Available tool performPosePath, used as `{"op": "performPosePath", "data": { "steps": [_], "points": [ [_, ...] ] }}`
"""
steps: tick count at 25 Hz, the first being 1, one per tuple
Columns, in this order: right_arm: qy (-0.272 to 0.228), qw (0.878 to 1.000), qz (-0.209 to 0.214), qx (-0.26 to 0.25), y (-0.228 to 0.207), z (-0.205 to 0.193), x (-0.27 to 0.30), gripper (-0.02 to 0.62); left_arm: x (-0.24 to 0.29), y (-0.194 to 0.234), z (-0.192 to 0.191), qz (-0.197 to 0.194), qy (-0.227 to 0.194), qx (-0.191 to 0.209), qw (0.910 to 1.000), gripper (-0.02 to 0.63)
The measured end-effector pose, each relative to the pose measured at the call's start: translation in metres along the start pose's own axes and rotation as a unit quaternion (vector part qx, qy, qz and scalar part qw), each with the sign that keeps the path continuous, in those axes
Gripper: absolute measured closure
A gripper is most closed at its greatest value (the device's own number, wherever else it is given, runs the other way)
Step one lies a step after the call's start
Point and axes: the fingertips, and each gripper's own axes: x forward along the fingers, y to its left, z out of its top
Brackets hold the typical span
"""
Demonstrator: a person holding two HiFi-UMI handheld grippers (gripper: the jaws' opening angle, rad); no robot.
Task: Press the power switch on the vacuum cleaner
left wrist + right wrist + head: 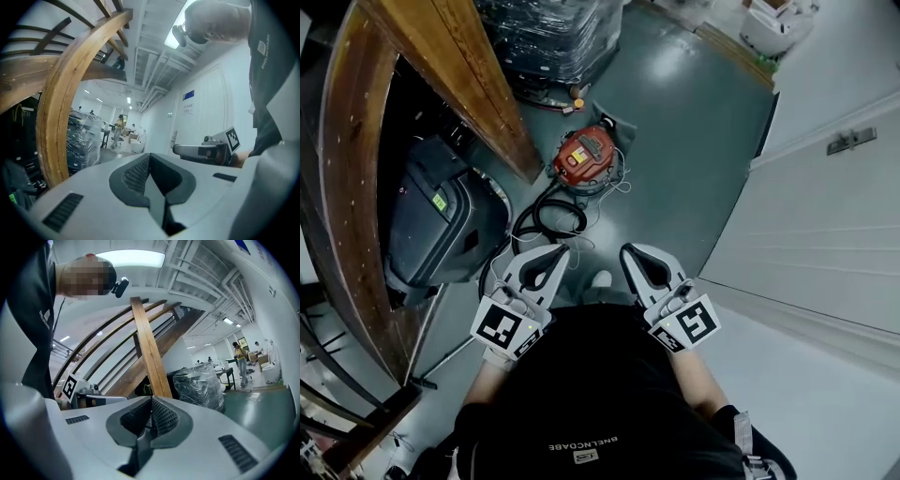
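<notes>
Left claw (562, 249) and right claw (627, 250) pinched together, empty.
Red vacuum cleaner (586, 157) on floor (694, 141) ahead; coiled hose (558, 217) between.

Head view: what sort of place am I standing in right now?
Likely a warehouse-style workshop: green coated floor, a plastic-wrapped pallet load, big curved timber beams, and the red vacuum cleaner standing on the floor.

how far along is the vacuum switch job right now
Nothing looks done: the red vacuum cleaner sits on the floor ahead, apart from both grippers. In hand: nothing; the left gripper and right gripper are held near the person's body, jaws together, empty. Left: reach down to the vacuum cleaner and press its switch, too small to pick out here.
</notes>
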Motion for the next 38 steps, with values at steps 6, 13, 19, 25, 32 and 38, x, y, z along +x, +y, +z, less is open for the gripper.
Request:
{"op": "performPosePath", "data": {
  "steps": [6, 13, 19, 25, 32, 38],
  "points": [
    [-0.006, 1.0, 0.011, 0.023, -0.018, -0.004, -0.02, 0.568, 0.014, -0.028, -0.007, 0.009, 0.019, 0.012, 0.9997, 0.592],
    [0.004, 0.999, 0.014, 0.035, -0.028, -0.011, -0.014, 0.568, 0.009, -0.006, -0.007, 0.033, 0.024, 0.003, 0.9992, 0.592],
    [0.026, 0.999, 0.016, 0.029, -0.028, -0.016, 0.037, 0.568, 0.003, 0.045, -0.005, 0.037, 0.017, -0.013, 0.9991, 0.592],
    [0.049, 0.998, 0.025, 0.017, -0.021, -0.015, 0.112, 0.568, -0.012, 0.122, 0.001, 0.044, 0.006, -0.034, 0.9984, 0.592],
    [0.064, 0.997, 0.04, 0.015, -0.01, -0.014, 0.185, 0.568, -0.037, 0.188, 0.001, 0.066, -0.004, -0.059, 0.9961, 0.592],
    [0.084, 0.995, 0.057, -0.001, -0.001, -0.018, 0.225, 0.568, -0.057, 0.219, 0.0, 0.093, -0.013, -0.062, 0.9936, 0.592]
  ]
}}
